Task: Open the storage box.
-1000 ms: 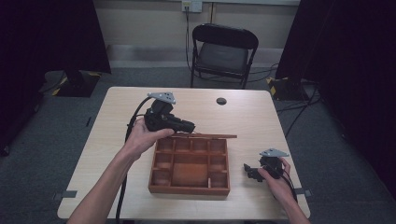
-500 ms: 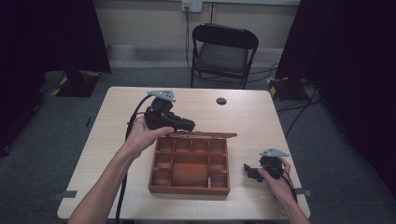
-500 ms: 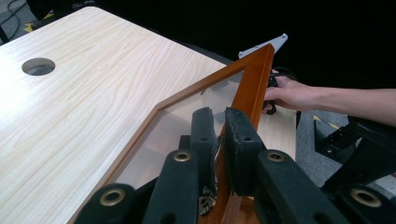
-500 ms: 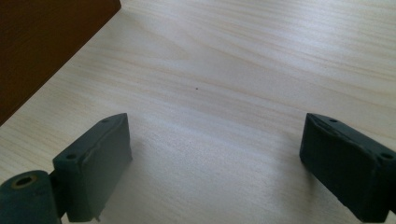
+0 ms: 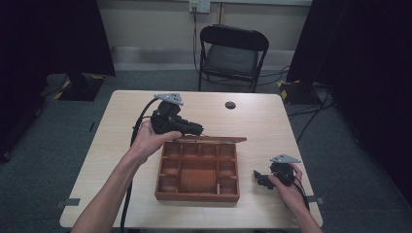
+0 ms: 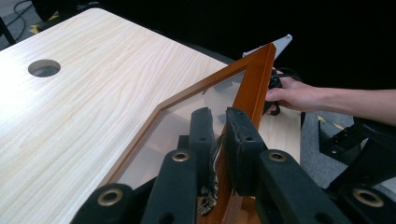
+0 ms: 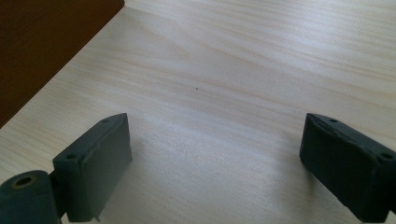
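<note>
Behind the box (image 5: 197,174), the left gripper (image 6: 219,135) clamped the lid (image 6: 252,84) upright, seemingly to keep compartments exposed, while the right gripper (image 7: 215,158) rested wide apart on the table (image 5: 121,126).

Place: lab or studio | cues: black curtains (image 5: 53,34) — folding chair (image 5: 233,56) — floor cables (image 5: 311,109)

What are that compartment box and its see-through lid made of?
The box looks like reddish-brown wood with a smooth, stained finish. Its lid, held by the left tongs, has the same wood as a frame around a clear pane, glass or plastic; I can't tell which.
</note>
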The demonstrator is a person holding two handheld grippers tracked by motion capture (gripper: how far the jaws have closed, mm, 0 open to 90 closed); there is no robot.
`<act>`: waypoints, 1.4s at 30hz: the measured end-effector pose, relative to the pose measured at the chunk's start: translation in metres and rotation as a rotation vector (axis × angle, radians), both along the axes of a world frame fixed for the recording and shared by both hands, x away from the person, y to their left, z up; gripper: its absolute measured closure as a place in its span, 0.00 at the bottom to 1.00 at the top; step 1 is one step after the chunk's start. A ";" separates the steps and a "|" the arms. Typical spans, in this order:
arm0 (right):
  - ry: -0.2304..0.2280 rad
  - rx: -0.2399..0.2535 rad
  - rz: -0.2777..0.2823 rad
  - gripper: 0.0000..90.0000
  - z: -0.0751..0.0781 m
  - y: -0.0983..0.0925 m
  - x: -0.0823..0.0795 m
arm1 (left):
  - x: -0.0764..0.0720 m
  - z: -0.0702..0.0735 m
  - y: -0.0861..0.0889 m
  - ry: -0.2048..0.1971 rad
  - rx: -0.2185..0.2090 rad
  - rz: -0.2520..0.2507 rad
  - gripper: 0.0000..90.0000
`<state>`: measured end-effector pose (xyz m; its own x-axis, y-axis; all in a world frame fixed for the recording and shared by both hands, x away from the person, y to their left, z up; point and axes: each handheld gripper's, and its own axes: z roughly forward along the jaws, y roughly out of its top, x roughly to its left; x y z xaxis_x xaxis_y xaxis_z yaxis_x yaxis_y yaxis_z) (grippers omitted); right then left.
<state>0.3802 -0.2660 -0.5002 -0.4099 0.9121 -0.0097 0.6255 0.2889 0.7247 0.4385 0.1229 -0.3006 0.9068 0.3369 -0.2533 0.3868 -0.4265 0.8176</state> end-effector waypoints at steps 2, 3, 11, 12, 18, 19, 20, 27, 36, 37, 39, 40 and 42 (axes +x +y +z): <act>0.000 0.000 0.001 0.09 0.000 0.000 0.000 | 0.000 0.000 0.000 0.000 0.000 -0.002 0.91; -0.001 0.000 0.001 0.09 0.000 0.000 0.000 | 0.000 0.000 0.000 0.001 -0.001 0.000 0.91; 0.001 0.000 -0.001 0.09 0.000 0.000 0.000 | 0.000 0.000 0.000 -0.001 0.000 -0.002 0.91; 0.000 0.000 0.001 0.09 0.000 0.000 0.000 | 0.000 0.000 0.000 0.000 -0.002 0.000 0.91; -0.001 0.000 0.002 0.09 0.000 0.000 0.000 | 0.000 0.000 0.000 -0.003 0.002 -0.002 0.91; -0.001 0.000 0.002 0.09 0.000 0.000 0.000 | 0.000 0.000 0.000 -0.003 0.002 -0.002 0.91; 0.000 0.000 0.000 0.09 0.000 0.000 0.000 | 0.000 0.000 0.000 -0.004 0.002 -0.001 0.91; 0.000 0.000 0.000 0.09 0.000 0.000 0.000 | 0.000 0.000 0.000 -0.003 -0.002 -0.001 0.91; 0.002 0.000 0.000 0.09 0.000 0.000 0.000 | 0.000 0.000 0.001 -0.001 -0.004 -0.001 0.92; 0.002 0.001 0.000 0.09 0.000 0.000 0.000 | 0.000 0.000 0.000 0.000 -0.005 0.000 0.92; 0.002 0.001 -0.001 0.09 0.000 0.000 0.000 | 0.000 0.000 0.000 0.000 -0.005 0.000 0.92; 0.001 0.000 0.001 0.09 0.000 0.000 0.000 | 0.000 0.000 0.000 -0.001 -0.005 -0.001 0.92; 0.002 0.000 0.000 0.09 0.000 0.000 0.000 | 0.000 0.000 0.000 0.000 -0.005 0.000 0.92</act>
